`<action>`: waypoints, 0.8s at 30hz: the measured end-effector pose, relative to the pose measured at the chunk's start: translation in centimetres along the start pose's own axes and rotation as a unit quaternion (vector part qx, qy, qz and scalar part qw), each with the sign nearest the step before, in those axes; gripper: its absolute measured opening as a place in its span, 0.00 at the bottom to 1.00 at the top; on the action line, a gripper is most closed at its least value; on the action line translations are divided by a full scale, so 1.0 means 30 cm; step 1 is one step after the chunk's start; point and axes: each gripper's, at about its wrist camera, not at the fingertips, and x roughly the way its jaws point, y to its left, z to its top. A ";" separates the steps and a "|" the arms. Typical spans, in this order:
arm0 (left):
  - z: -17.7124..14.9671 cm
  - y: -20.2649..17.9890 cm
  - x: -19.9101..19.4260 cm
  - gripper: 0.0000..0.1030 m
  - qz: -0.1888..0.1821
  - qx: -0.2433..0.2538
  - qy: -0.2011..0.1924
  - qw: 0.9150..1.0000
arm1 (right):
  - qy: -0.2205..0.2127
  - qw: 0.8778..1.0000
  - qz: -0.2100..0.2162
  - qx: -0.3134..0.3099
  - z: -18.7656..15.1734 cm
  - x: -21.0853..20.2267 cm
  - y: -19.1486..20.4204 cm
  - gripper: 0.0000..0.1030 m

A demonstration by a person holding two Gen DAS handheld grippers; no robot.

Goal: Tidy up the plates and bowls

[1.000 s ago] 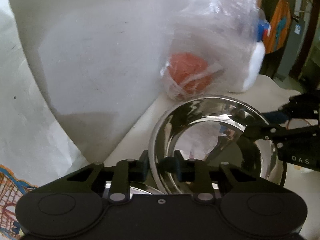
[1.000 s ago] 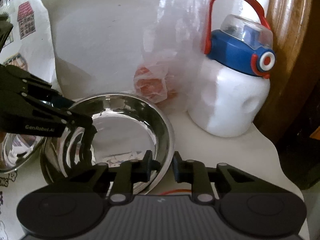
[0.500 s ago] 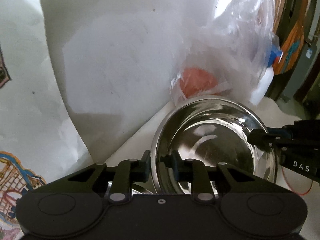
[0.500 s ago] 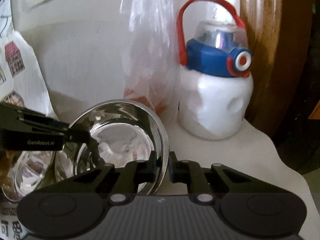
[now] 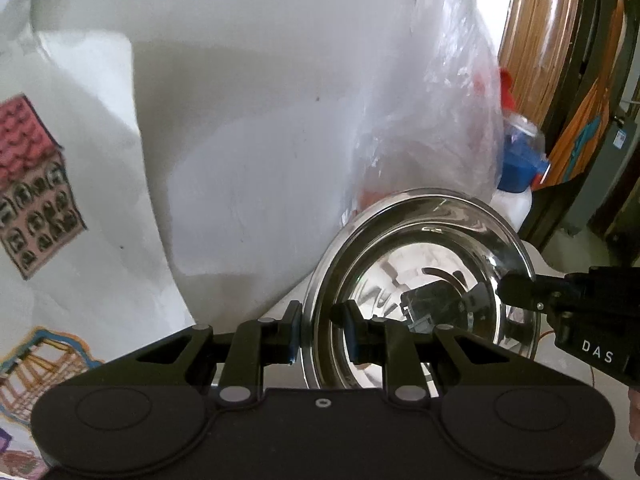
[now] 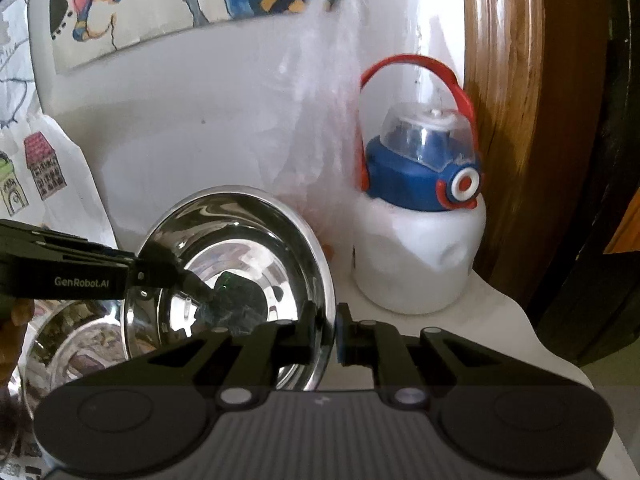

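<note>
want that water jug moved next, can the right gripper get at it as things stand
Probably not yet: the right gripper is shut on the steel bowl's rim. The water jug stands just right of the bowl with nothing in front of it.

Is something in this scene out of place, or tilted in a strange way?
Yes. The steel bowl is tipped steeply on edge, its opening facing sideways, with the left gripper and right gripper each pinching opposite sides of its rim. A plastic bag of reddish food leans behind it, beside a water bottle.
</note>
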 end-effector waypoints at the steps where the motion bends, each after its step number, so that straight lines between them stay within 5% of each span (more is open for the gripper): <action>1: 0.003 0.003 -0.014 0.22 0.002 0.001 -0.001 1.000 | -0.001 1.000 0.002 0.001 0.004 -0.001 0.001 0.11; 24: -0.088 0.250 -0.220 0.22 0.078 0.002 0.011 0.997 | 0.047 0.994 0.093 -0.025 -0.012 0.007 0.331 0.11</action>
